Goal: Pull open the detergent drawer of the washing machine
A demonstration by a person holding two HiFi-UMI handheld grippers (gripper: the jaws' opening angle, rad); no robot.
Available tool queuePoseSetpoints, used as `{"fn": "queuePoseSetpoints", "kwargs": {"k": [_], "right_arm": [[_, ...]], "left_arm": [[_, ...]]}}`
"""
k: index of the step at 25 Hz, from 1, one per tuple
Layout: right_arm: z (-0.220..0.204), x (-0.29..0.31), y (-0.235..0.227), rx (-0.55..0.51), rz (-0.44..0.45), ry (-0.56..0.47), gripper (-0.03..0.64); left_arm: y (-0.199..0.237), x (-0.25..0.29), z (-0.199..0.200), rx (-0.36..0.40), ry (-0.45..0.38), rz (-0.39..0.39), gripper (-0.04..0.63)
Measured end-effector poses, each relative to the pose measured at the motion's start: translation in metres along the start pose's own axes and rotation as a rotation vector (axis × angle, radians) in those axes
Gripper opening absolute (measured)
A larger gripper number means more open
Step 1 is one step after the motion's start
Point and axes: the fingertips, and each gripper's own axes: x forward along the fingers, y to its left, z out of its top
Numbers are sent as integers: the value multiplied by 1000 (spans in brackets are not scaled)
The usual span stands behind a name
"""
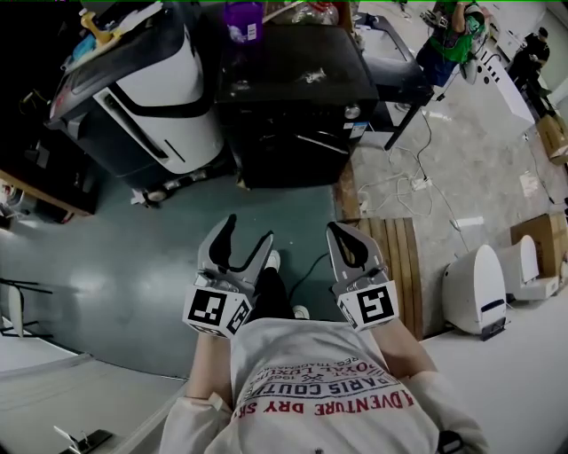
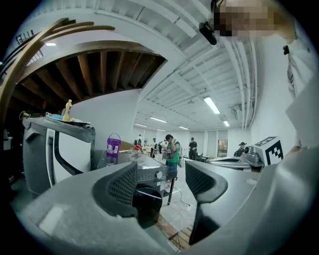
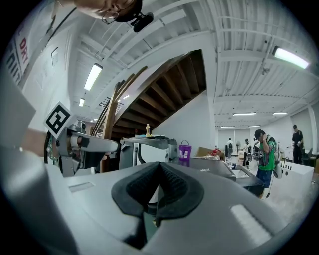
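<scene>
Washing machine (image 1: 293,89): purple bucket (image 1: 242,19) at rear, white appliance (image 1: 169,89) alongside.

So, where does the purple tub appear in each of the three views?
Head view: the purple tub is at the top edge, left of centre.
Left gripper view: the tub is left of centre, a little below mid height.
Right gripper view: the tub is just right of centre, a little below mid height.
Shared landmark: the black washing machine, right beside the tub in every view.
</scene>
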Motion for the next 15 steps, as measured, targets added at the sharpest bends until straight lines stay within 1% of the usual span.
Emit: {"fn": "queuePoseSetpoints", "kwargs": {"k": [4, 9, 15], "right_arm": [[-5, 50, -10, -4, -2, 22, 2], [-9, 125, -22, -26, 5, 56, 2], [-12, 204, -46, -45, -47, 89, 2]], "left_arm": [[42, 32, 1, -22, 2, -12, 301], [107, 77, 1, -71, 7, -17, 301], [177, 133, -3, -102, 37, -47, 301]]}}
